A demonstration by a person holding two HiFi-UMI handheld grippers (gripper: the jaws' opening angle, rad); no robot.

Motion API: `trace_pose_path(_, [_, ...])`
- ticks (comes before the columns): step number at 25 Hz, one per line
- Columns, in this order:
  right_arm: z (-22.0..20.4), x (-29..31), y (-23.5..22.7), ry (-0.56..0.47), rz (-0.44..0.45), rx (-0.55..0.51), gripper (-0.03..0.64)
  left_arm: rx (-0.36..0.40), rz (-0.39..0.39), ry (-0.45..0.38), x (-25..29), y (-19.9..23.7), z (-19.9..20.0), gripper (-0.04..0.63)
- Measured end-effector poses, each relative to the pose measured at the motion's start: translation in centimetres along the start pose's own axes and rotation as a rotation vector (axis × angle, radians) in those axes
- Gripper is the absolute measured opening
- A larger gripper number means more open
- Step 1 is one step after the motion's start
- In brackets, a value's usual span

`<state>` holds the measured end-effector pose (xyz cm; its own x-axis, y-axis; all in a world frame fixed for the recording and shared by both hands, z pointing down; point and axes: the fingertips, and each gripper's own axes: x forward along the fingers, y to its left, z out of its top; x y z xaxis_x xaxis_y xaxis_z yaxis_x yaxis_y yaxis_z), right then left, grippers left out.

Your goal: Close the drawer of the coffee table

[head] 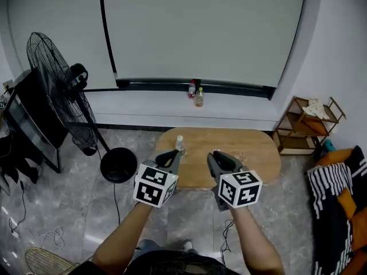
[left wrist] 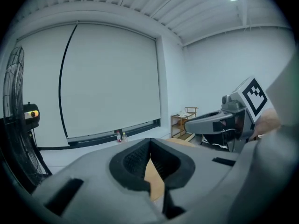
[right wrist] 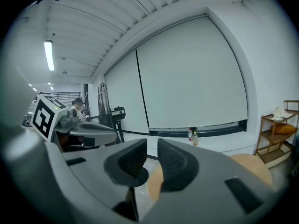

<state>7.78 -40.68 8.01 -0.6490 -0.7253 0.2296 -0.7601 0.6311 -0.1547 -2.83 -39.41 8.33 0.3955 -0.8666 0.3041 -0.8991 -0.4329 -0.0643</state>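
Observation:
The coffee table [head: 246,153] is a low oval with a light wooden top, and it stands on the grey floor ahead of me. No drawer shows from above. A small bottle [head: 180,144] stands near the top's left end. Both grippers are raised side by side over the table's near edge. My left gripper [head: 172,154] is shut with nothing in it; in the left gripper view [left wrist: 149,143] its tips meet over a sliver of wood. A narrow gap stands between the pads of my right gripper [head: 218,156], empty in the right gripper view [right wrist: 152,146]; the tabletop [right wrist: 252,164] lies below right.
A tall black fan [head: 57,85] with a round base [head: 118,165] stands to the left, beside dark equipment [head: 28,113]. Two bottles [head: 195,93] sit on the sill under the wall screen. A wooden shelf [head: 307,125] and a striped cloth [head: 338,193] are at right. Cables [head: 34,234] trail on the floor.

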Motion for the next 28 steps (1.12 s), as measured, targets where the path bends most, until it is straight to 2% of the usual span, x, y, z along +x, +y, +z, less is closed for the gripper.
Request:
trace_pose_path(5, [1.0, 0.7, 2.4, -0.019, -0.023, -0.067, 0.048, 0.023, -0.007, -0.017, -1.0, 2.7, -0.4, 0.002])
trace_pose_path(14, [1.7, 2.2, 4.5, -0.045, -0.095, -0.098, 0.005, 0.030, -0.031, -0.036, -1.8, 6.5, -1.4, 0.002])
trace_pose_path(23, [2.2, 3.6, 5.3, -0.062, -0.118, -0.113, 0.005, 0.056, -0.038, -0.064, -2.0, 7.8, -0.7, 0.002])
trace_pose_path(28, [2.2, 3.0, 4.7, -0.065, -0.136, -0.118, 0.005, 0.044, -0.038, -0.069, -1.9, 7.6, -0.9, 0.002])
